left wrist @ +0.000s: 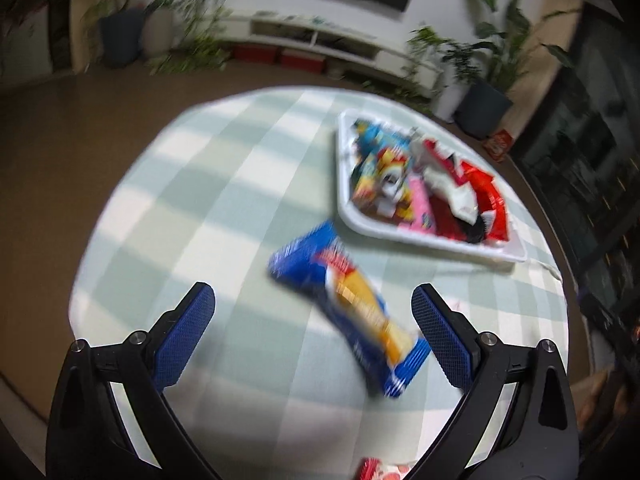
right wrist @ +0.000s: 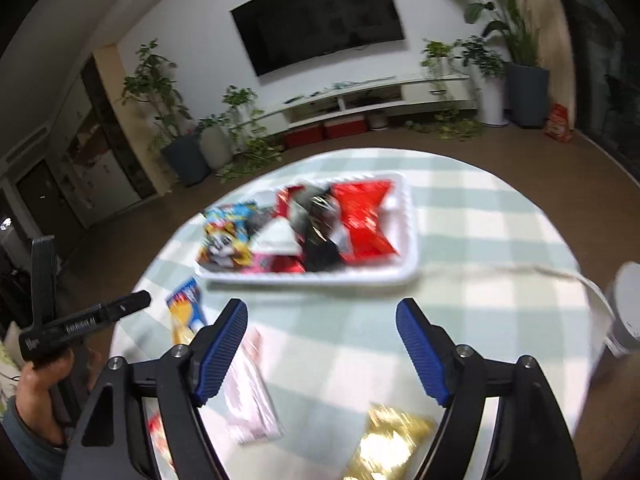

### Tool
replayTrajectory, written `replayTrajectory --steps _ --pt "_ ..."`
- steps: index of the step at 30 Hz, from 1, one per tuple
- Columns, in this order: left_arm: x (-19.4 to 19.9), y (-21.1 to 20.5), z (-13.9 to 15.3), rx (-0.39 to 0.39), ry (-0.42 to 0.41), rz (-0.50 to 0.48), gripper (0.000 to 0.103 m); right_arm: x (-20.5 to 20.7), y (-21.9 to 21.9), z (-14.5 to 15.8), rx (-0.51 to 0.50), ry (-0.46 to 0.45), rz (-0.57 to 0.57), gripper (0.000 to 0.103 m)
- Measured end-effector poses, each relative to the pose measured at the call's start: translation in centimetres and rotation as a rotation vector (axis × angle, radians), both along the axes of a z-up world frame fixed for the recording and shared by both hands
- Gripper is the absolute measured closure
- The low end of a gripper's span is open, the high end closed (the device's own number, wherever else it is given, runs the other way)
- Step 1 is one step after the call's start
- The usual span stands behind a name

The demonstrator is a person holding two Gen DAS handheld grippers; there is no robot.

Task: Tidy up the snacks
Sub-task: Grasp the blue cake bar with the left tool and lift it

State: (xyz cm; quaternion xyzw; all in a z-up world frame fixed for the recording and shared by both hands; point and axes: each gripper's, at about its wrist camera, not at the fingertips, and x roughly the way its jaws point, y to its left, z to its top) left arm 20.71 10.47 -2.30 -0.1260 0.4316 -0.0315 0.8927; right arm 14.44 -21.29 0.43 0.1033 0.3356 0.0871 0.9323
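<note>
A white tray [left wrist: 362,222] filled with several colourful snack packs sits on the round checked table; it also shows in the right wrist view [right wrist: 410,240]. A blue and yellow snack pack [left wrist: 352,308] lies on the cloth between and just beyond my open, empty left gripper [left wrist: 314,298]; it shows in the right wrist view too [right wrist: 185,308]. My right gripper [right wrist: 322,312] is open and empty above the cloth, short of the tray. A pale pink pack [right wrist: 250,396] and a gold pack [right wrist: 384,444] lie below it. The left gripper's body [right wrist: 80,324] shows at left.
A red and white pack [left wrist: 374,470] lies at the table's near edge. A white cup-like object [right wrist: 626,308] with a cord stands at the table's right edge. Beyond the table are floor, potted plants, a TV and a low shelf.
</note>
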Motion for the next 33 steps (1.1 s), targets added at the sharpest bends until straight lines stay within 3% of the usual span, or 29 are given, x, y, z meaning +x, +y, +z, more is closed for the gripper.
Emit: replayTrajectory --steps 5,14,16,23,25,33 --pt "-0.2 -1.6 -1.5 0.014 0.061 -0.007 0.003 -2.6 -1.5 -1.2 -0.018 -0.055 -0.07 0.021" --pt "3.4 -5.1 -3.6 0.127 0.146 -0.035 0.005 -1.5 -2.1 -2.8 0.023 0.007 -0.052 0.021" --pt "3.9 -5.4 -4.0 0.142 0.159 -0.037 0.019 -1.5 -2.2 -2.9 0.036 0.009 -0.049 0.021" --pt "5.0 -5.8 -4.3 0.189 0.164 -0.039 0.033 -1.3 -2.0 -3.2 0.061 0.025 -0.034 0.021" --pt "5.2 -6.0 -4.3 0.218 0.155 -0.054 0.053 -1.3 -1.9 -3.3 0.057 0.028 -0.025 0.021" --pt "5.3 -5.2 -4.0 0.232 0.149 -0.088 0.071 -1.3 -1.2 -3.6 0.038 0.044 0.011 0.021"
